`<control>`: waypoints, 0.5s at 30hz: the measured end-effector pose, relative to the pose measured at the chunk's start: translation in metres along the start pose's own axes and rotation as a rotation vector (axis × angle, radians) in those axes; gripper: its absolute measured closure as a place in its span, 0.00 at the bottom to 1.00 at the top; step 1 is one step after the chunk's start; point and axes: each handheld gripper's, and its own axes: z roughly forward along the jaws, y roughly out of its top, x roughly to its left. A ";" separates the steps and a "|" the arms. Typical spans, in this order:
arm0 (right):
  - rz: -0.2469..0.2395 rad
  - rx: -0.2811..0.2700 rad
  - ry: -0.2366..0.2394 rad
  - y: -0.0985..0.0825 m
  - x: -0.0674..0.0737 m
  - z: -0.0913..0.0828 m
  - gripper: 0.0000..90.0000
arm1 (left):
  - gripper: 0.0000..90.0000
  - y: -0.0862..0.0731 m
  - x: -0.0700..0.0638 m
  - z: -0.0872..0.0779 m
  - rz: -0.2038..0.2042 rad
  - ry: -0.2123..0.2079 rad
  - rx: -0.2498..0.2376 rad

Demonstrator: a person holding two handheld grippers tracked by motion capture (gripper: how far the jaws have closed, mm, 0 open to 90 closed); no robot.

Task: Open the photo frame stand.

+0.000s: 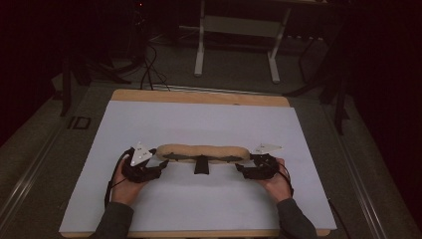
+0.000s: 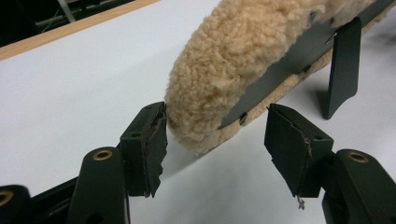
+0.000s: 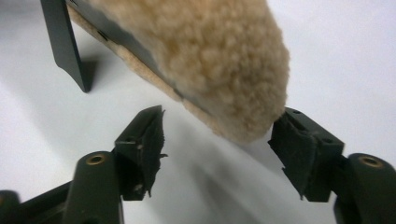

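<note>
I see the fleece pad lying on the white sheet, long axis nine to three. My left gripper and right gripper stand apart at its two ends, equally near, gripping nothing.

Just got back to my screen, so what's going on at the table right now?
A person holds a gripper in each hand at either end of a long tan fleece pad that lies on the white sheet. The left gripper and the right gripper both stand open, each with an end of the pad between its fingers, not clamped on it. A black strap hangs at the pad's middle.
</note>
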 end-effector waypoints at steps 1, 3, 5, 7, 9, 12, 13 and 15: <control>0.000 0.000 0.000 0.000 0.000 0.000 0.37 | 0.44 0.000 0.000 0.000 0.000 0.000 0.000; 0.016 0.005 0.000 -0.001 -0.001 0.000 0.36 | 0.44 0.000 0.000 -0.002 -0.006 -0.004 -0.005; 0.028 0.003 0.000 -0.001 -0.001 -0.002 0.35 | 0.44 0.000 0.000 -0.004 -0.009 -0.009 -0.009; 0.044 0.009 0.024 -0.001 -0.001 -0.003 0.37 | 0.45 0.000 0.001 -0.005 -0.018 -0.020 -0.015; 0.040 0.019 0.028 -0.001 0.001 -0.005 0.39 | 0.45 0.001 0.001 -0.007 -0.030 -0.043 -0.020; 0.044 0.022 0.027 0.000 0.003 -0.007 0.35 | 0.45 0.001 0.003 -0.010 -0.052 -0.065 -0.039; 0.047 0.018 0.027 0.000 0.003 -0.008 0.35 | 0.45 0.002 0.004 -0.012 -0.058 -0.070 -0.043; 0.056 0.015 0.030 0.000 0.003 -0.009 0.33 | 0.45 0.001 0.005 -0.014 -0.070 -0.074 -0.055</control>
